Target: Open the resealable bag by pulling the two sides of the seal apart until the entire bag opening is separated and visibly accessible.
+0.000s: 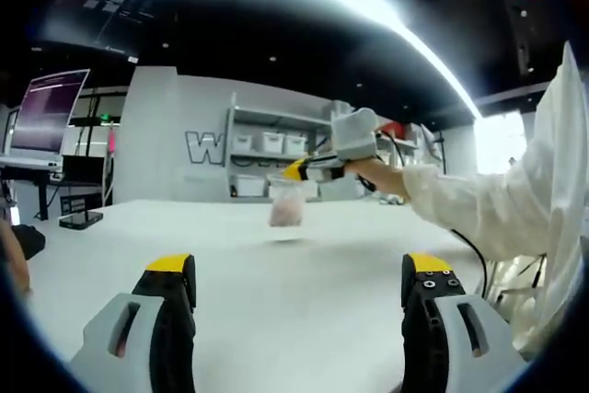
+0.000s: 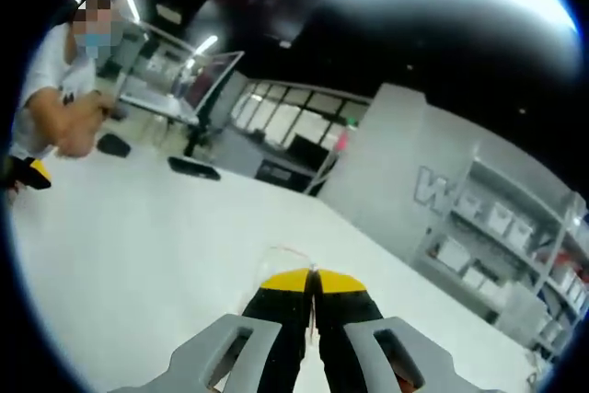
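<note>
One small clear resealable plastic bag (image 1: 286, 202) hangs above the white surface (image 1: 276, 273), its top edge pinched in our closed right gripper (image 2: 313, 275), while our left gripper (image 1: 299, 269), jaws spread and empty, faces it from well apart.

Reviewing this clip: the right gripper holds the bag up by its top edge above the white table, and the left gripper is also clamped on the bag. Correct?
Not quite. The left gripper is open and apart from the bag, as the left gripper view shows. The right gripper does hold the bag by its top edge above the white table.
</note>
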